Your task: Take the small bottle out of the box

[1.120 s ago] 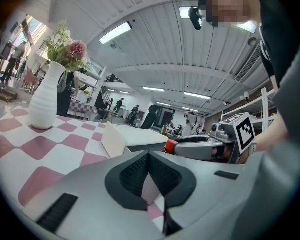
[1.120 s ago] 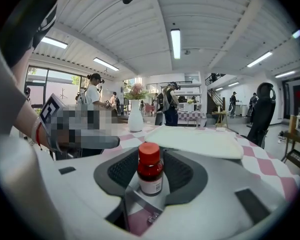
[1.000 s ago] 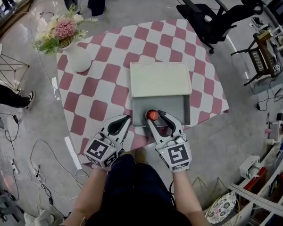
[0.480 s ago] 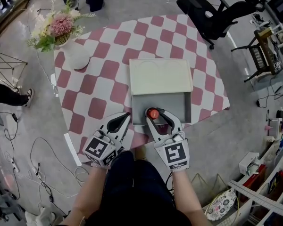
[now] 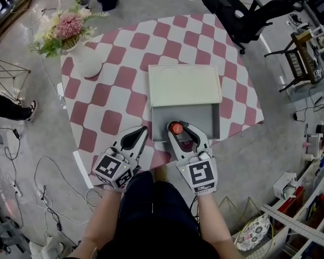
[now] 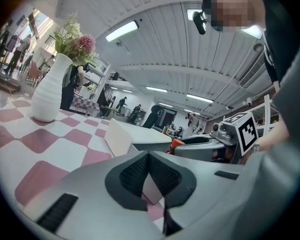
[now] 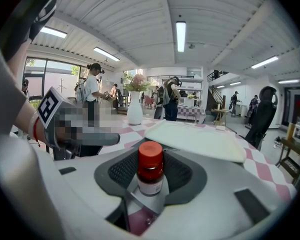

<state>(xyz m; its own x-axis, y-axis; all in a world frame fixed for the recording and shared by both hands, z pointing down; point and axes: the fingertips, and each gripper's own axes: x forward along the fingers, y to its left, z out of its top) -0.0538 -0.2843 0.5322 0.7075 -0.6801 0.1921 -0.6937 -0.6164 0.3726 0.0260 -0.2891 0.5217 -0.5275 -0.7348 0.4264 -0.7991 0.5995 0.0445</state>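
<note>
Red-capped bottle (image 7: pixel 150 173) between right tongs (image 7: pixel 151 159)

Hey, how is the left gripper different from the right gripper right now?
The right gripper has its fingers closed on the small bottle with the red cap; the left gripper has its fingers shut on nothing. The right gripper reaches over the open box at its near edge, while the left gripper is beside the box, over the checkered tablecloth. Both are grey and carry a marker cube.

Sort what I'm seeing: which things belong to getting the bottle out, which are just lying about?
Job: bottle, held by the right gripper; box; lid.
Lying about: vase of flowers; chair; left gripper, shut, empty.
</note>
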